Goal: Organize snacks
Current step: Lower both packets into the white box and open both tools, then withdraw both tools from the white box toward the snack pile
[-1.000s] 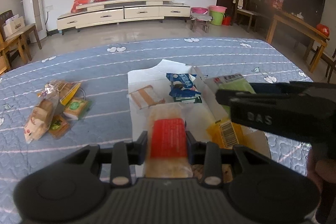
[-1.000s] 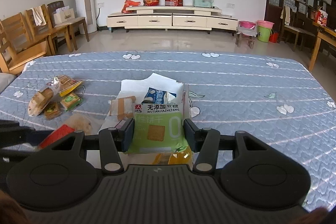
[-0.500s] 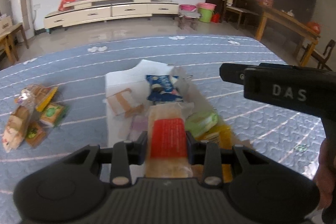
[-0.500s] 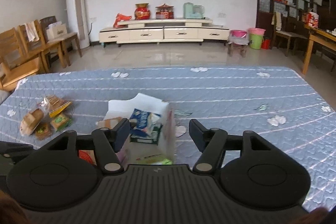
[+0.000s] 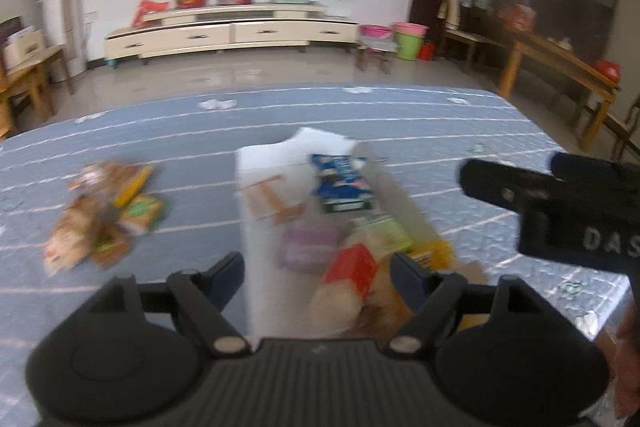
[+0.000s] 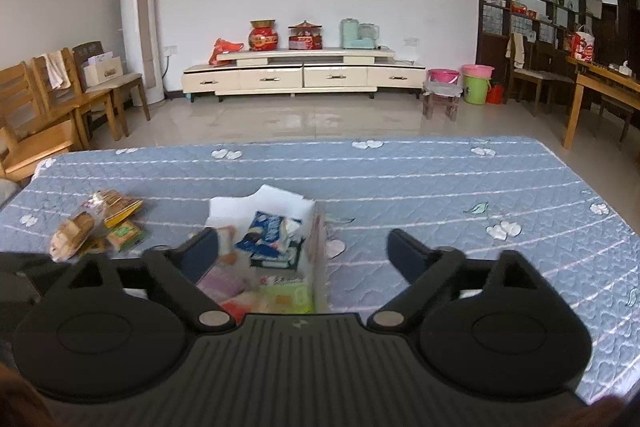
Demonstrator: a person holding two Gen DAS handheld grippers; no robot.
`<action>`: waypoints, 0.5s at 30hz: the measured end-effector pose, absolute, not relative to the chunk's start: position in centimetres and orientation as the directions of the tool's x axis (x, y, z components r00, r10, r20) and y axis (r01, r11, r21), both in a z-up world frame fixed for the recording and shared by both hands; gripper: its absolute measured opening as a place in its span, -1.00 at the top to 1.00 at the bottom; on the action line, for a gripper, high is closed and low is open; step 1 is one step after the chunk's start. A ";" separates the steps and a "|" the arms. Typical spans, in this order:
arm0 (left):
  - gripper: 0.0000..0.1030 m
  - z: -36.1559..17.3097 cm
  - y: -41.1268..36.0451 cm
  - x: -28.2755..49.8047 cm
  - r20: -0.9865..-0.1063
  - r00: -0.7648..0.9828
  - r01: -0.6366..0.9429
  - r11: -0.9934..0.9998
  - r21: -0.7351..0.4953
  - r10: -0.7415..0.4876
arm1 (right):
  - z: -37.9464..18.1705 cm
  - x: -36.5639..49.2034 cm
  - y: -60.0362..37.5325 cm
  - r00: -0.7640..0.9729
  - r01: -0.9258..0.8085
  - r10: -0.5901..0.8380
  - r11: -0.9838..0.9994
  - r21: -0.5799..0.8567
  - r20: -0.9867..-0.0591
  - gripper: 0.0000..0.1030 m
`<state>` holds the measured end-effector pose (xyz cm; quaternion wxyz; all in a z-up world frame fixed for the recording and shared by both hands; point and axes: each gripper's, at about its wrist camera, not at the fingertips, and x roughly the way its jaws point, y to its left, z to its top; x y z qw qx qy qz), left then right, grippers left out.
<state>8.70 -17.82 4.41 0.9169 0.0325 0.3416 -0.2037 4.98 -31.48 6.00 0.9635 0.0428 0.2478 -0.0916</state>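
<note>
A white box [image 5: 260, 223] [image 6: 308, 223] stands open on the blue quilted table and holds several snacks: a blue packet [image 5: 340, 179] [image 6: 266, 231], a green biscuit packet [image 5: 386, 233] [image 6: 288, 297], a purple packet [image 5: 306, 245] and a red-labelled pastry [image 5: 352, 275]. My left gripper [image 5: 318, 271] is open above the box, with the pastry lying loose between its fingers. My right gripper [image 6: 302, 247] is open and empty, raised over the box; it shows in the left wrist view [image 5: 560, 215] at the right.
A pile of loose snacks [image 5: 100, 215] [image 6: 96, 227] lies on the table left of the box. The table's far edge [image 6: 300, 143] faces a tiled floor with a low cabinet. Wooden chairs [image 6: 60, 107] stand at the left.
The right gripper let go of the green biscuit packet into the box and rose. The left gripper opened and let the red-labelled pastry drop into the box.
</note>
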 end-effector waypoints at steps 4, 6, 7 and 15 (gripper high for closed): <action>-0.64 4.3 -14.7 7.7 -0.643 0.714 0.328 0.944 -0.042 -0.277 | 5.9 4.5 -29.7 0.859 0.168 -0.130 0.985 0.033 -0.495 -1.00; -0.64 4.2 -13.0 7.3 -0.648 0.719 0.295 0.954 -0.045 -0.253 | 5.7 4.2 -28.6 0.859 0.142 -0.106 0.989 0.035 -0.502 -1.00; -0.64 4.2 -12.0 7.1 -0.650 0.720 0.279 0.959 -0.050 -0.243 | 5.6 4.1 -28.1 0.857 0.132 -0.097 0.991 0.034 -0.505 -1.00; -0.64 4.2 -5.6 6.3 -0.654 0.740 0.149 0.987 -0.063 -0.154 | 4.9 4.0 -23.1 0.849 0.042 -0.018 0.999 0.032 -0.528 -1.00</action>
